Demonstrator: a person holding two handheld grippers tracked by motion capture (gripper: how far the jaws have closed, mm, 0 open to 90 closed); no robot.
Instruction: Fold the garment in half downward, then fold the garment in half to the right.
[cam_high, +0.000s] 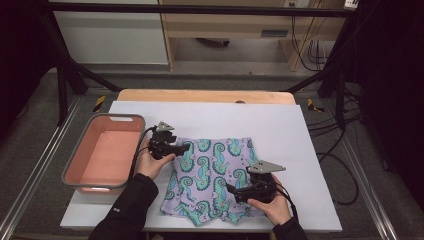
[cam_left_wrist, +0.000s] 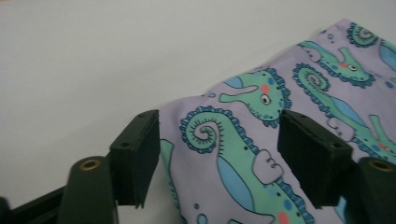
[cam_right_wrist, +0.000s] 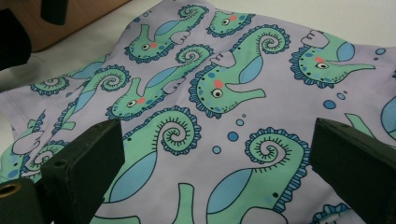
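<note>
A lilac cloth (cam_high: 210, 175) printed with green seahorses lies flat on the white sheet (cam_high: 280, 125), near the front edge. My left gripper (cam_high: 182, 148) is at the cloth's upper left corner. In the left gripper view its jaws stand apart (cam_left_wrist: 219, 123), with that corner of the cloth (cam_left_wrist: 243, 154) between them and the pads not pressing on it. My right gripper (cam_high: 231, 190) sits low over the cloth's lower right part. In the right gripper view it is wide open (cam_right_wrist: 217, 135), with the flat cloth (cam_right_wrist: 210, 93) spread under it.
A pink basin (cam_high: 102, 120) with a grey rim stands at the left, close to my left hand. The wooden table edge (cam_high: 200, 95) runs along the back. Bare white sheet lies right of and behind the cloth. Cables hang at the right.
</note>
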